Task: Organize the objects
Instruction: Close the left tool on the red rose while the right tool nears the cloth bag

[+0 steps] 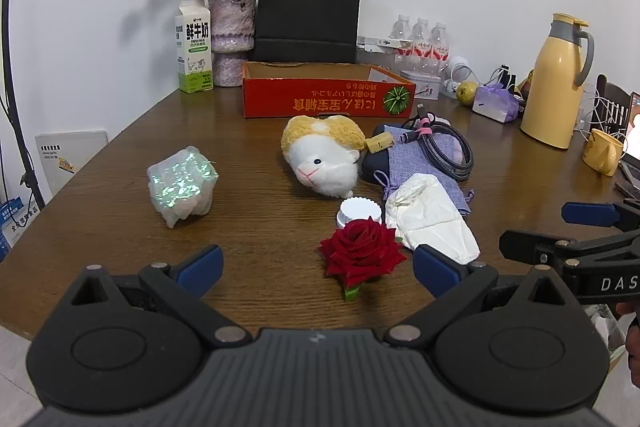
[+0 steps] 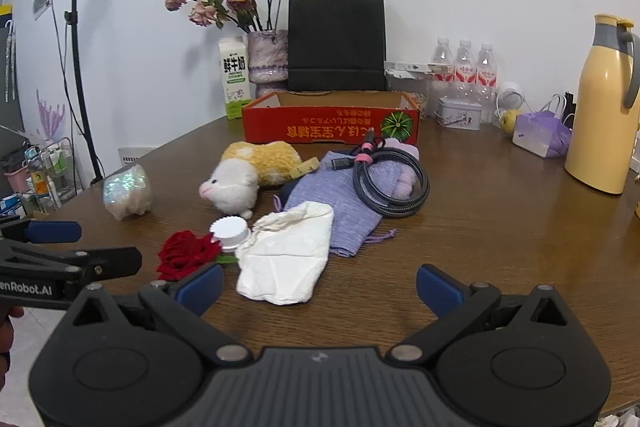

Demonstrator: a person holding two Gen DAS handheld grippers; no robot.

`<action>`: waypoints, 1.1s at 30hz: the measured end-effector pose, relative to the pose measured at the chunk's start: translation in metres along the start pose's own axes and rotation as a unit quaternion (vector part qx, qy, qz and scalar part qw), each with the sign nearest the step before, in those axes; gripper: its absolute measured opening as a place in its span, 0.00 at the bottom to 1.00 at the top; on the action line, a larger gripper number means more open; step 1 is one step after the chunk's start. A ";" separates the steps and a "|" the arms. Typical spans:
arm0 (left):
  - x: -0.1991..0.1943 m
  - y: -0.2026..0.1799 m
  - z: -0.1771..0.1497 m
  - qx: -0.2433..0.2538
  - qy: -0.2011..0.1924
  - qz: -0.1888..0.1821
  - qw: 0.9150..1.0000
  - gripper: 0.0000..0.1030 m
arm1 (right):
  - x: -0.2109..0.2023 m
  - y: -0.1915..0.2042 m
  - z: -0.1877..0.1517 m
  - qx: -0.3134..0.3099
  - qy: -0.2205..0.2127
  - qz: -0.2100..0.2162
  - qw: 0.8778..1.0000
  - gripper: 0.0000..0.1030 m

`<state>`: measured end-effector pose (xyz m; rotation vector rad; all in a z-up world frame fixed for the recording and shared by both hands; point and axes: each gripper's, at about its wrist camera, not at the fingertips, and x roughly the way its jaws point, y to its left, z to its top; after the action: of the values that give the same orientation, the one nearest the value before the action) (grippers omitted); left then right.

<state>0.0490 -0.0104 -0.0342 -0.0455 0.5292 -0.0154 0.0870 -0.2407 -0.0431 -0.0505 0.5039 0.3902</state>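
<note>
A red rose head [image 1: 361,253] [image 2: 186,254] lies near the table's front edge, beside a white ribbed cap [image 1: 359,211] [image 2: 229,230] and a white cloth pouch [image 1: 430,217] [image 2: 286,259]. Behind them lie a yellow-white plush hamster [image 1: 322,153] [image 2: 248,171], a purple knit pouch [image 2: 344,195] with a coiled grey cable [image 1: 448,151] [image 2: 390,183], and an iridescent wrapped packet [image 1: 182,185] [image 2: 126,191]. A red cardboard tray [image 1: 328,95] [image 2: 330,121] stands farther back. My left gripper [image 1: 318,269] is open and empty, the rose between its fingers. My right gripper [image 2: 320,285] is open and empty before the white pouch.
At the back stand a milk carton [image 1: 195,47], a vase of dried roses [image 1: 232,39], a black paper bag [image 1: 308,15], water bottles [image 1: 420,43] and a yellow thermos [image 1: 558,83] [image 2: 604,107]. A yellow mug [image 1: 602,151] sits far right.
</note>
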 end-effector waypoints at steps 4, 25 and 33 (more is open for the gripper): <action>0.014 -0.003 0.001 0.003 0.006 0.002 1.000 1.00 | 0.010 -0.007 -0.002 0.000 0.005 -0.004 1.000 1.00; 0.070 -0.022 0.000 0.014 0.035 0.003 0.999 0.47 | 0.057 -0.027 0.005 -0.008 0.024 0.012 1.000 1.00; 0.066 -0.013 0.001 0.007 0.022 -0.008 1.000 0.37 | 0.064 -0.017 0.009 -0.020 0.029 0.021 0.999 1.00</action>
<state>0.1065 -0.0246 -0.0661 -0.0360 0.5719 -0.0364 0.1488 -0.2324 -0.0664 -0.0907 0.5546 0.4412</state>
